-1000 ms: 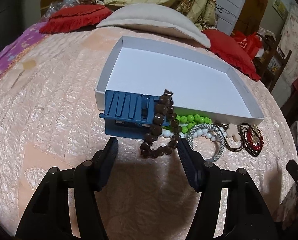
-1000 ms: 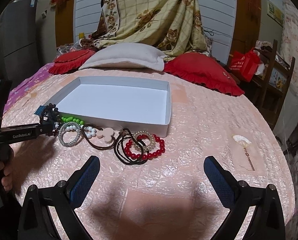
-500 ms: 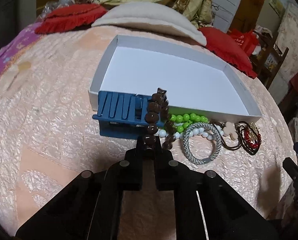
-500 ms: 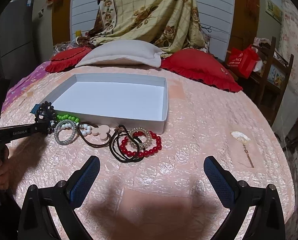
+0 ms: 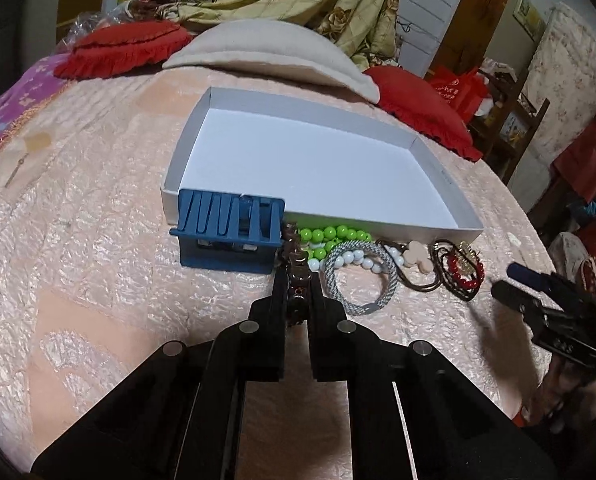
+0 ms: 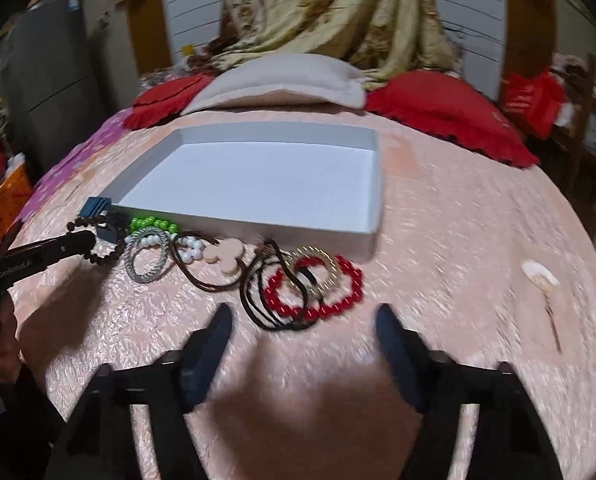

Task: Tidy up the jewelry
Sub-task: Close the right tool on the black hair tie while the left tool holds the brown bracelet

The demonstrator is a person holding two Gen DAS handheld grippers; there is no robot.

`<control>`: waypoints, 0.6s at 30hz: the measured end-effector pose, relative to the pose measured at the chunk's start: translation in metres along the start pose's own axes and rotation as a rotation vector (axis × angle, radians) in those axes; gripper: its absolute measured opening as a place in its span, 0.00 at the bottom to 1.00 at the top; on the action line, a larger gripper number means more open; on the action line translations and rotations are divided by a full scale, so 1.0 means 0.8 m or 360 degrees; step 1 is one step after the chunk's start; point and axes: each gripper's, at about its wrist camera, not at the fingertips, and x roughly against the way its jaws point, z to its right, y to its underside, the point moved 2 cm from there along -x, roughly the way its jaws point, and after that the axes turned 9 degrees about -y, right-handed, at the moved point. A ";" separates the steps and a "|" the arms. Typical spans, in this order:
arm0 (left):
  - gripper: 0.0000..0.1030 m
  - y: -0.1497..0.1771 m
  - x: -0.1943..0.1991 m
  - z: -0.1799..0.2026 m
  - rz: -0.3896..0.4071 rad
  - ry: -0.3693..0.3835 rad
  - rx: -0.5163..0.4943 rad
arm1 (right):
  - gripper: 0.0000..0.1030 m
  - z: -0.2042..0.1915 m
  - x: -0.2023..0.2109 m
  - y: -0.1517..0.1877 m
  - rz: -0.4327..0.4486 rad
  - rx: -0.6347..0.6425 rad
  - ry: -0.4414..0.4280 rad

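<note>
A pink bedspread (image 6: 457, 240) holds a white tray (image 6: 369, 216) — before it, the left gripper (image 5: 296, 280) clamps brown beads (image 6: 102, 258); the right gripper (image 6: 303, 320) is closing, nothing pinched.

Bed (image 6: 457, 240): pink quilted cover.
Far: pillow (image 6: 282, 80), red cushions (image 6: 445, 108).
Middle: white tray (image 6: 282, 176).
Near tray: blue box (image 5: 226, 232) left, bracelets (image 6: 317, 288) in a row.
Right: shell (image 6: 539, 274).

White tray (image 5: 381, 136), blue rack (image 5: 228, 232), green beads (image 5: 329, 234), red beads (image 6: 337, 304).
</note>
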 end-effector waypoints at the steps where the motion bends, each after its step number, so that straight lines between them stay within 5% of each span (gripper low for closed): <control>1: 0.07 0.001 -0.001 0.001 -0.0006 -0.0002 0.0000 | 0.48 0.001 -0.004 -0.001 -0.0006 0.0022 -0.0007; 13: 0.07 0.003 -0.006 0.005 -0.0033 -0.0022 -0.0018 | 0.19 0.001 -0.035 -0.007 -0.0066 0.0071 -0.0053; 18: 0.07 0.004 -0.008 0.006 -0.0035 -0.0036 -0.0024 | 0.19 0.015 -0.044 -0.009 -0.0090 -0.0025 -0.0045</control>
